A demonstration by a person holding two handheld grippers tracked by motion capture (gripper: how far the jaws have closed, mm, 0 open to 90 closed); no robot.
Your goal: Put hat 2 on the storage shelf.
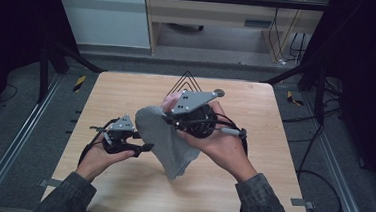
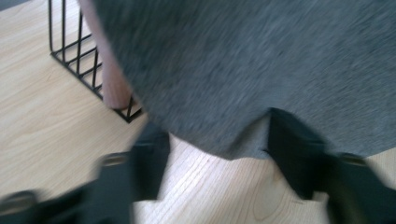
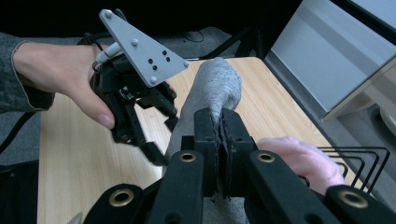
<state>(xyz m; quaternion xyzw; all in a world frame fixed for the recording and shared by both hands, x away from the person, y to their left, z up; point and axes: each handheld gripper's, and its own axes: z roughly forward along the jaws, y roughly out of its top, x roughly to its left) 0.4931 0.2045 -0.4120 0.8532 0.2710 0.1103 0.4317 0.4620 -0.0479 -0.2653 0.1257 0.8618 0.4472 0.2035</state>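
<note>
above the table (image 1: 120, 181), just in front of the wire rack (image 1: 187, 79), my right gripper (image 3: 218, 135) pinches the grey sock (image 1: 166, 137); soft, light, limp, so my left gripper (image 1: 140, 147), jaws wide, should take its hanging edge

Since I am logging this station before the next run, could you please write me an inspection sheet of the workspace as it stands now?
Surface: light wooden table, bare wood across its visible parts.
Job's things: grey sock held up over the table; black wire rack at the far middle.
Clutter: nothing seen.
Grippers: right gripper shut on the sock; left gripper open, its jaws at the sock's lower edge, one touching or behind the fabric.
Cables: black cable trailing from the right gripper; more cables on the floor to the right.
Surroundings: grey floor, metal rails along both sides, wooden furniture beyond the table.
</note>
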